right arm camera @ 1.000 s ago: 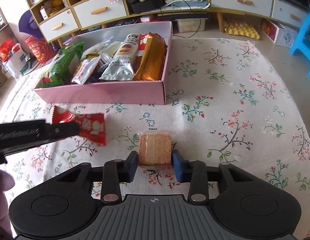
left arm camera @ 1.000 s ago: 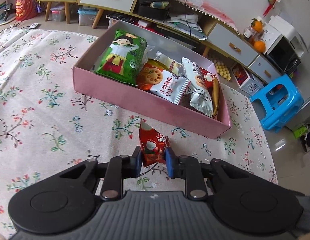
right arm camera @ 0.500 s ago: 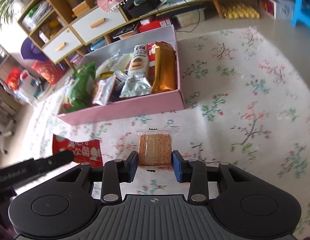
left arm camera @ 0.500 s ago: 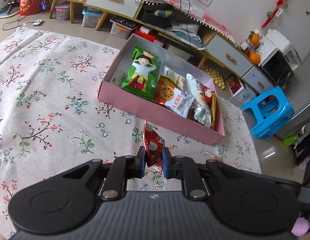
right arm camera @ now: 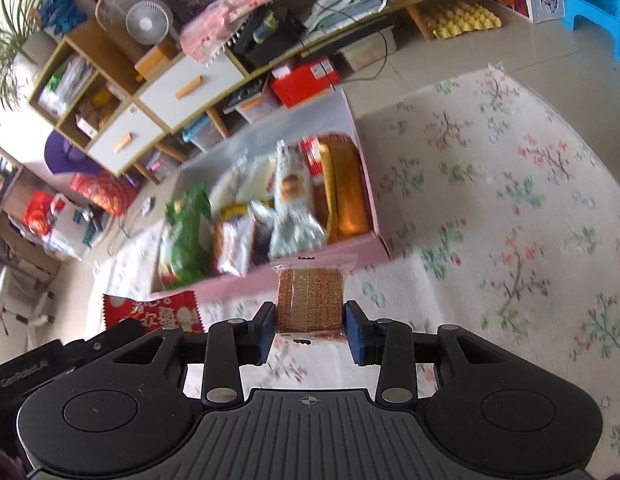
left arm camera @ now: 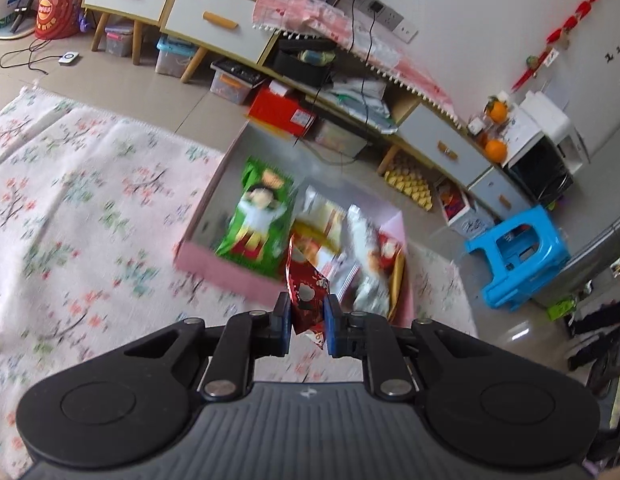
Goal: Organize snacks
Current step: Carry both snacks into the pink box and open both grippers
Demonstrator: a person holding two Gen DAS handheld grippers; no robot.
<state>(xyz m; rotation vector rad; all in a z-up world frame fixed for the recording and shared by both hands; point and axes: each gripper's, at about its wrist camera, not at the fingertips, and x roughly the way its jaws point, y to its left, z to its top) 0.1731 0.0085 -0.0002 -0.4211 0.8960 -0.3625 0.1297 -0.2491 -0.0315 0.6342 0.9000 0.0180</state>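
My left gripper (left arm camera: pixel 305 322) is shut on a red snack packet (left arm camera: pixel 307 296) and holds it in the air, near the front wall of the pink box (left arm camera: pixel 229 272). The box holds several snack bags, a green one (left arm camera: pixel 255 220) at its left. My right gripper (right arm camera: pixel 310 330) is shut on a brown cracker pack in clear wrap (right arm camera: pixel 310 300), also lifted, just before the pink box (right arm camera: pixel 301 276). In the right wrist view the red packet (right arm camera: pixel 151 314) and the left gripper body (right arm camera: pixel 69 360) show at the lower left.
A floral cloth (left arm camera: pixel 69 220) covers the surface under the box. Behind stand white cabinets with drawers (left arm camera: pixel 213 24), storage bins and a red carton (left arm camera: pixel 279 110). A blue stool (left arm camera: pixel 518 256) stands at the right.
Both grippers have risen well above the cloth with their snacks and moved toward the pink box. The views are blurred from motion.
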